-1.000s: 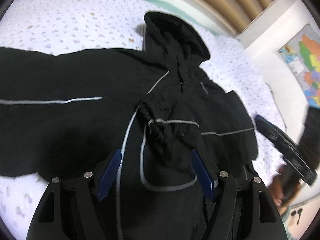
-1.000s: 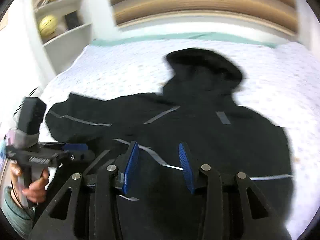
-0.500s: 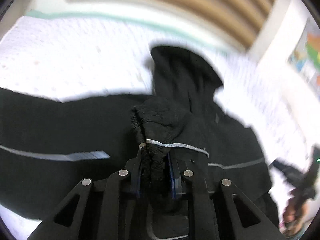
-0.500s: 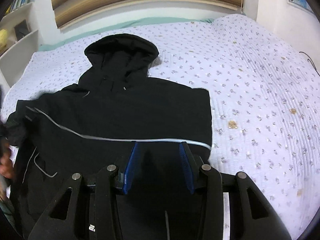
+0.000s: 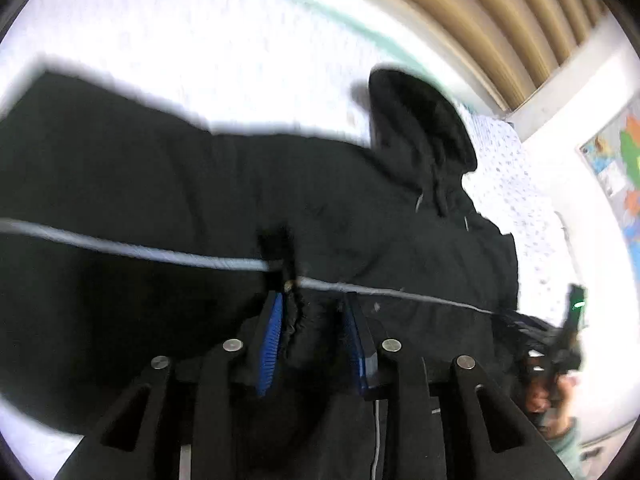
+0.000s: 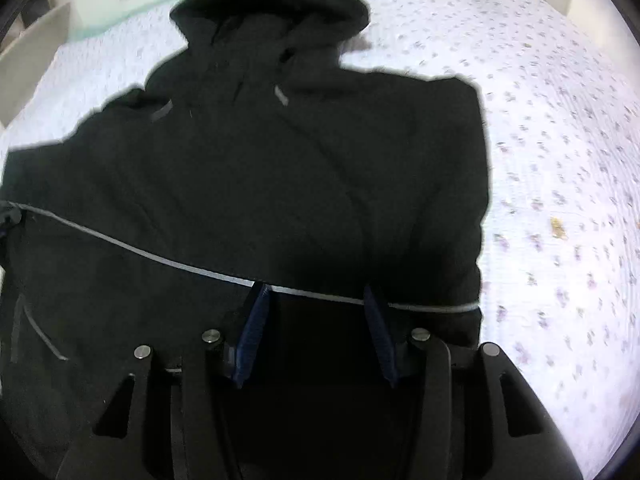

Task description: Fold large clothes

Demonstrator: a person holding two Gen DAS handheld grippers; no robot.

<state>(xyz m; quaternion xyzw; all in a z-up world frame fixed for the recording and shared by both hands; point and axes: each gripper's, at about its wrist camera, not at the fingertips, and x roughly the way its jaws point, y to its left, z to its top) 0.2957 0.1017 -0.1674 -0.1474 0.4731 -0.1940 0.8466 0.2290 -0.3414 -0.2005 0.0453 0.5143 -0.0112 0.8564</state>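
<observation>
A large black hooded jacket [image 5: 360, 232] with thin grey reflective stripes lies spread on the bed, hood toward the headboard; it fills the right wrist view [image 6: 256, 184] too. My left gripper [image 5: 314, 312] is open low over the jacket, with a bunched sleeve cuff [image 5: 292, 304] lying between its blue pads against the left one. My right gripper [image 6: 316, 300] is open and empty, hovering over the jacket's lower right part by a grey stripe [image 6: 160, 258].
The bed has a white quilt with small purple flowers [image 6: 560, 160]. A slatted wooden headboard [image 5: 500, 16] stands behind. A map poster [image 5: 624, 168] hangs on the right wall. The right gripper held in a hand [image 5: 556, 360] shows at the left view's right edge.
My left gripper, shut on the sleeve cuff half a second ago, has opened and moved left. My right gripper has moved closer to the jacket and stays open.
</observation>
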